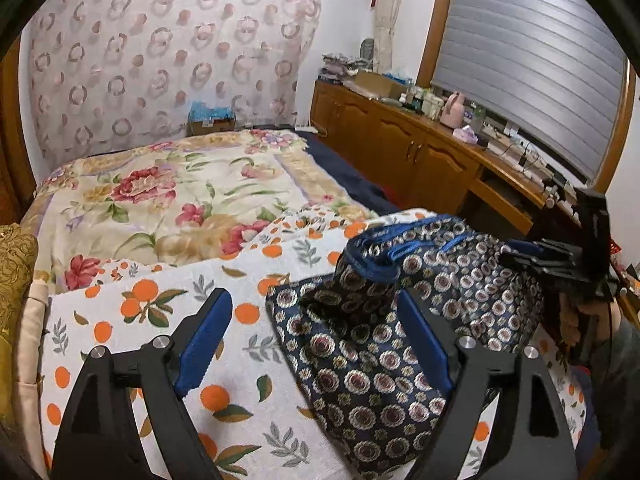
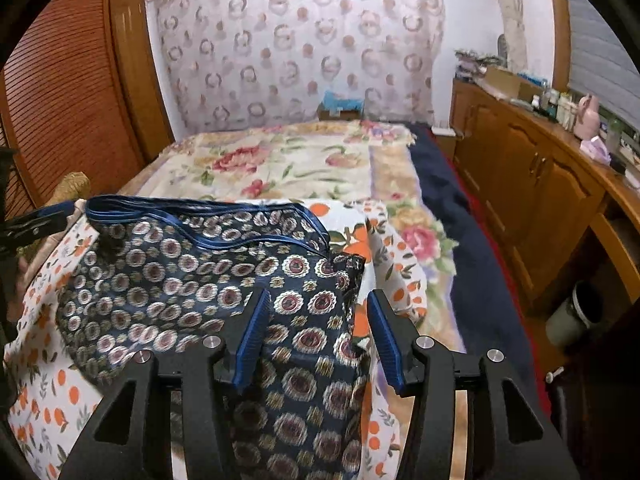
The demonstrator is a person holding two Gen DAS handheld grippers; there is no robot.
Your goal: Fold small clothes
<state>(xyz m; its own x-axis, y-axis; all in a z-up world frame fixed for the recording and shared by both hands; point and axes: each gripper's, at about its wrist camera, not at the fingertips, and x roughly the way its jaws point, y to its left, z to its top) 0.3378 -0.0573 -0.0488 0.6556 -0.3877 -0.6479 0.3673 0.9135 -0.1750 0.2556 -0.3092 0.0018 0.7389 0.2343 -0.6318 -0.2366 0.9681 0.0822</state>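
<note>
A small navy garment (image 1: 384,344) with round flower medallions and a blue trimmed edge (image 2: 208,216) lies bunched on a white cloth printed with oranges (image 1: 132,312). My left gripper (image 1: 314,300) is open wide just above the cloth. Its left finger is over bare orange-print cloth and its right finger rests at the garment's side. My right gripper (image 2: 318,298) stands open with a flap of the garment (image 2: 308,320) lying between its blue pads, which do not press on it. The right gripper (image 1: 560,264) also shows at the garment's far right in the left wrist view.
A floral blanket (image 1: 168,184) covers the bed beyond the cloth. A wooden cabinet (image 2: 540,184) with clutter on top runs along the right. A gold cushion (image 1: 16,272) sits at the left, a louvred wooden door (image 2: 60,92) behind it, a cardboard box (image 1: 212,124) by the curtain.
</note>
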